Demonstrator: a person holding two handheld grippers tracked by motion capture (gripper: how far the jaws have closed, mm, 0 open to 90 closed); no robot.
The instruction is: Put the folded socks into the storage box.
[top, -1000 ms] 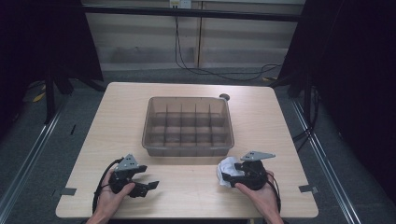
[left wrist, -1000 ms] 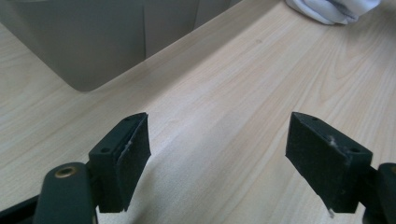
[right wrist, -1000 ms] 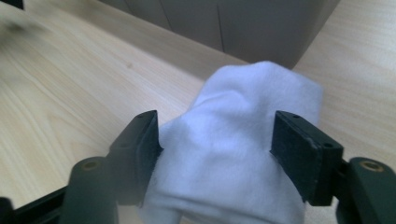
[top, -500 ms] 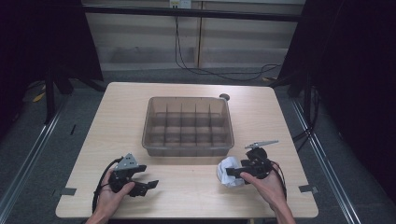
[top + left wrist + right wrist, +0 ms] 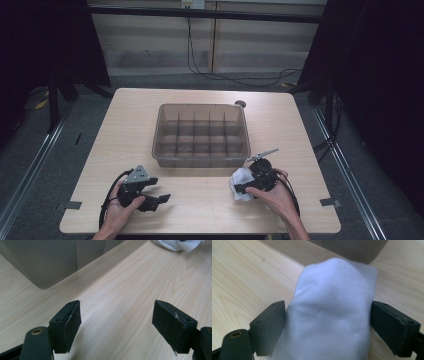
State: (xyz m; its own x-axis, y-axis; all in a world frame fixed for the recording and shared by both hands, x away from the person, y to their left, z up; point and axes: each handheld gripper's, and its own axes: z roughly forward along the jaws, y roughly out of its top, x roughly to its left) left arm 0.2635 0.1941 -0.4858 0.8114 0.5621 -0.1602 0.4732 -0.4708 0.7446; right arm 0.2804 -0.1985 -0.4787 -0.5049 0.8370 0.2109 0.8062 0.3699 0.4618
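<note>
While jaws have just been opening, right gripper [image 5: 328, 322] wide around white cloth [image 5: 332, 310] on table [image 5: 200, 200] near bin [image 5: 201, 134], pads apparently touching; left gripper [image 5: 116, 325] open, empty.

No text, label, brand, number or sign can be read anywhere in these pictures. The worktop [image 5: 200, 210] is bare pale wood grain, the divided bin [image 5: 202, 134] has plain translucent walls, and the white cloth [image 5: 332, 315] is unmarked. The black jaws in both gripper views carry only screw holes, no lettering. The small fitting on the far wall is too small to make out.
</note>
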